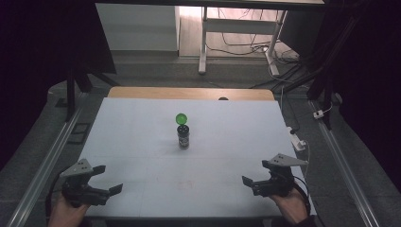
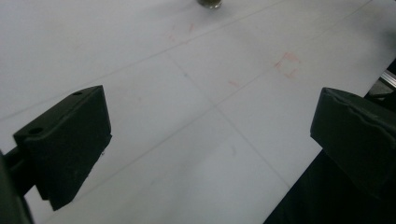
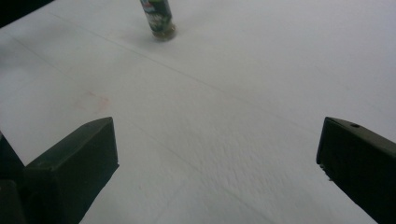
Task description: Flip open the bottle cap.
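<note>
One small jar, cylindrical, dark glass-like body with a printed label, stands upright near the middle of the table. A round, glossy green cap lies just behind the jar; whether it touches it cannot be told. The table surface is matte white, flat, crossed by thin seam lines and a few faint red marks.

Two grippers, both black, hard and angular, each topped by a grey three-cornered plate. Left gripper sits at the near left edge of the table: fingers blocky, spread wide, nothing between them. Right gripper sits at the near right edge: fingers likewise wide apart, holding nothing. Both are well apart from the jar.
</note>
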`<state>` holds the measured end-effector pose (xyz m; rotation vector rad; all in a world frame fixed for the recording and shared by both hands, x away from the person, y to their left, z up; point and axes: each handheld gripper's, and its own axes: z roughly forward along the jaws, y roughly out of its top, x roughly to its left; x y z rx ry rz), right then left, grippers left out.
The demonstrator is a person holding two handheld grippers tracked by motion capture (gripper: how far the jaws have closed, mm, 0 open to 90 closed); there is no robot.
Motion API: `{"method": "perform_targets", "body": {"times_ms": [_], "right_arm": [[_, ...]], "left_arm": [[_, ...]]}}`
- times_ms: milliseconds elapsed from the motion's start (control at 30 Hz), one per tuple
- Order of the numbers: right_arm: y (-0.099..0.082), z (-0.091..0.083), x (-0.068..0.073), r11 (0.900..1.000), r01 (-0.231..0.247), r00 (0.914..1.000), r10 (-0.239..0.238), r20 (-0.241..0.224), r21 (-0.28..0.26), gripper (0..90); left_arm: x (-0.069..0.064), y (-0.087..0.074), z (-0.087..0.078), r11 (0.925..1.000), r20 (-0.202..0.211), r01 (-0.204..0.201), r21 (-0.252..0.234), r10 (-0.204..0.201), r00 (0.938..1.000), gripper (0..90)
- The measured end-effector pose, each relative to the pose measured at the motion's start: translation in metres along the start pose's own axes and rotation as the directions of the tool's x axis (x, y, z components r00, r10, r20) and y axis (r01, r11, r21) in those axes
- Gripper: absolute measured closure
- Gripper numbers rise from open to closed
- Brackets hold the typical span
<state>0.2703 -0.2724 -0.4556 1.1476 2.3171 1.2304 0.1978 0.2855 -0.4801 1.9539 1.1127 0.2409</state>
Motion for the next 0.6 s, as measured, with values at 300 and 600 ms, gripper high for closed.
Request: {"method": "perform_targets", "body": {"times_ms": [300, 600], "right_arm": [[-0.023, -0.013, 0.003, 0.9992, -0.005, 0.9969, 0.002, 0.079, 0.04, 0.0], [-0.032, -0.015, -0.001, 0.9966, -0.031, 0.9954, 0.024, 0.093, 0.076, 0.0]], "left_arm": [[0.004, -0.024, -0.011, 0.9988, -0.069, 0.041, 0.027, -0.039, 0.9968, 0.0], [0.006, -0.026, -0.012, 0.9977, -0.075, 0.062, 0.027, -0.06, 0.9954, 0.0]]}}
